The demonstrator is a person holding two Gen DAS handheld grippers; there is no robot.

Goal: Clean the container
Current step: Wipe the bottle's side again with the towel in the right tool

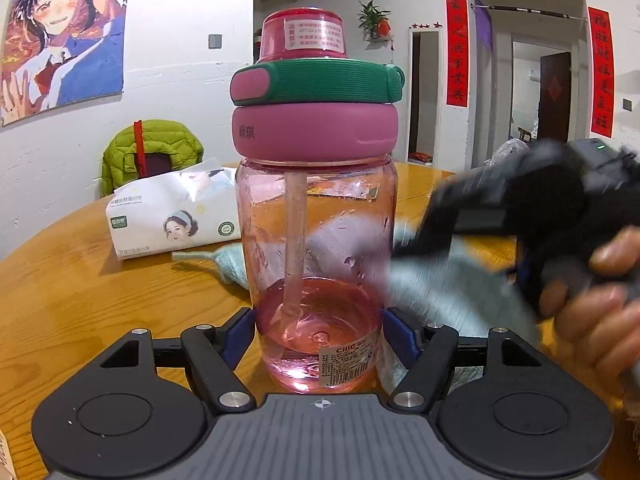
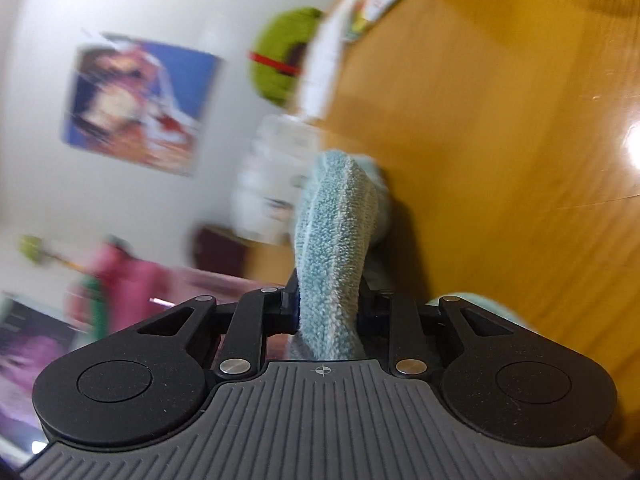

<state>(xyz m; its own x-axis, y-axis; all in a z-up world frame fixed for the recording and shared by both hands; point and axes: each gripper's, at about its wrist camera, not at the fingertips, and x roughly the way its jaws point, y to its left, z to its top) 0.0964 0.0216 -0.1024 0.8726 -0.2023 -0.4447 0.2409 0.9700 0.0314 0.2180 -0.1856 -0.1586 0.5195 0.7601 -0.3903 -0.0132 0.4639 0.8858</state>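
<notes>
Left gripper (image 1: 320,332) clamped on base of pink bottle (image 1: 316,216), bottle upright straight ahead between the blue pads, on wooden table (image 1: 80,300). Right gripper (image 2: 326,312) pinched on folded blue cloth (image 2: 336,240), cloth sticking out forward, just beside bottle's right wall. Bottle looks light, rigid plastic, wet so likely slippery; low grip near base seems best, cloth soft and limp

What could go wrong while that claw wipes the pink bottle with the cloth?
The bottle is tall, top-heavy and clamped only near its base by the left claw, so a hard sideways wipe might tip or twist it. The blue cloth trails loosely from the right claw and could snag or slip out.
</notes>
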